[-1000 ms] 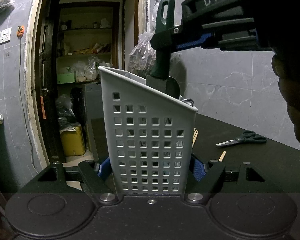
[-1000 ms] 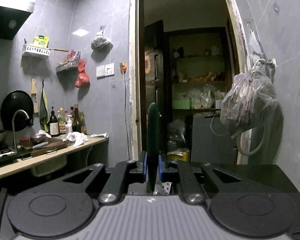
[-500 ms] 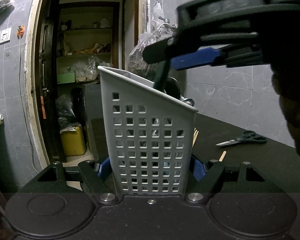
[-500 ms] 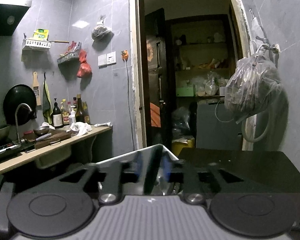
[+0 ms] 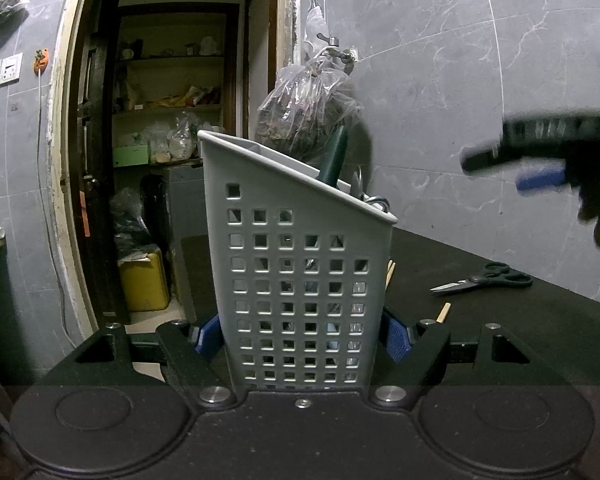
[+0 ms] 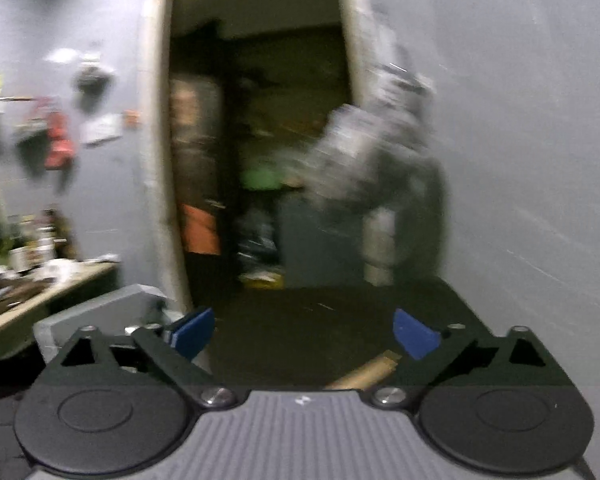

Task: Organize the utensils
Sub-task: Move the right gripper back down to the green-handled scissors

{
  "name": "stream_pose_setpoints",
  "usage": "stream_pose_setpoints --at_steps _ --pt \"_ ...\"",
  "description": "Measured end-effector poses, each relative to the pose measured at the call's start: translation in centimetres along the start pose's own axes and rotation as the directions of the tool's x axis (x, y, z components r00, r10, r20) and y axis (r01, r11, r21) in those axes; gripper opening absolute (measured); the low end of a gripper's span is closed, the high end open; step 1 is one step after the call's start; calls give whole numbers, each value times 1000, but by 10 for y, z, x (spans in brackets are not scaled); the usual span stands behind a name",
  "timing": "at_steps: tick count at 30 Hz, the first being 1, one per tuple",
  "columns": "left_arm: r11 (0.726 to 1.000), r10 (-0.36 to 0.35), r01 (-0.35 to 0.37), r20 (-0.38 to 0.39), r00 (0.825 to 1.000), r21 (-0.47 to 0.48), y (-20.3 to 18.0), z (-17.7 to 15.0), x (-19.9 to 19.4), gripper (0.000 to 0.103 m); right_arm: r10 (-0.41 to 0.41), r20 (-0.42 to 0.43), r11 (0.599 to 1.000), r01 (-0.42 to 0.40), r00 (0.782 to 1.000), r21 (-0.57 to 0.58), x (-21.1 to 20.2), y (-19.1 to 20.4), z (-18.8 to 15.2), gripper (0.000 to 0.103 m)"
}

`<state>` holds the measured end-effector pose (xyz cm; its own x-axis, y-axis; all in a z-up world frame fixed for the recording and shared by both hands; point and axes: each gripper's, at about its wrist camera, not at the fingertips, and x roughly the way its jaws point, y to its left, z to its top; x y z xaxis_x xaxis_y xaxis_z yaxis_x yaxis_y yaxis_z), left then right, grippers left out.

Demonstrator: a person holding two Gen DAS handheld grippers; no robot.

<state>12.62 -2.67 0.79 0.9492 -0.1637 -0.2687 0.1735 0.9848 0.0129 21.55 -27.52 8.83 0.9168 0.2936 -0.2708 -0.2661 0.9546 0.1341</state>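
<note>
A grey perforated utensil holder (image 5: 300, 280) stands upright on the black table, and my left gripper (image 5: 302, 338) is shut on its lower sides with both blue pads. A dark green handle (image 5: 334, 158) sticks out of the holder's top beside some metal utensil tips (image 5: 374, 200). My right gripper (image 6: 304, 334) is off to the right of the holder, blurred, its jaws opening wide with nothing between them. It also shows blurred at the right edge of the left wrist view, right gripper (image 5: 540, 160). A wooden stick (image 6: 364, 374) lies just below its fingers.
Black scissors (image 5: 484, 282) lie on the black table (image 5: 500, 340) to the right of the holder, with wooden chopsticks (image 5: 444, 312) near it. A plastic bag (image 5: 308, 120) hangs from a wall tap behind. An open doorway to a pantry is at the back left.
My right gripper let go of the green-handled utensil, which now stands in the holder, opened wide and swung away to the right. The left gripper and holder stayed still.
</note>
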Motion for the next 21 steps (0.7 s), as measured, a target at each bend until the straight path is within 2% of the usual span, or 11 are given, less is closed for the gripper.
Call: stream_pose_setpoints --at_steps 5,10,16,21 --pt "1000 1 -1 1 1000 2 0 0 1 79 -115 -136 979 135 984 150 28 -48 -20 103" --pt "1000 1 -1 1 1000 2 0 0 1 79 -168 -221 956 214 961 201 48 -74 -36 103" --pt "1000 1 -1 -1 1000 3 0 -1 1 79 -195 -255 942 253 947 219 71 -90 -46 103" --pt "1000 4 -4 0 1000 2 0 -1 2 79 -179 -316 920 272 932 281 91 -114 -52 103"
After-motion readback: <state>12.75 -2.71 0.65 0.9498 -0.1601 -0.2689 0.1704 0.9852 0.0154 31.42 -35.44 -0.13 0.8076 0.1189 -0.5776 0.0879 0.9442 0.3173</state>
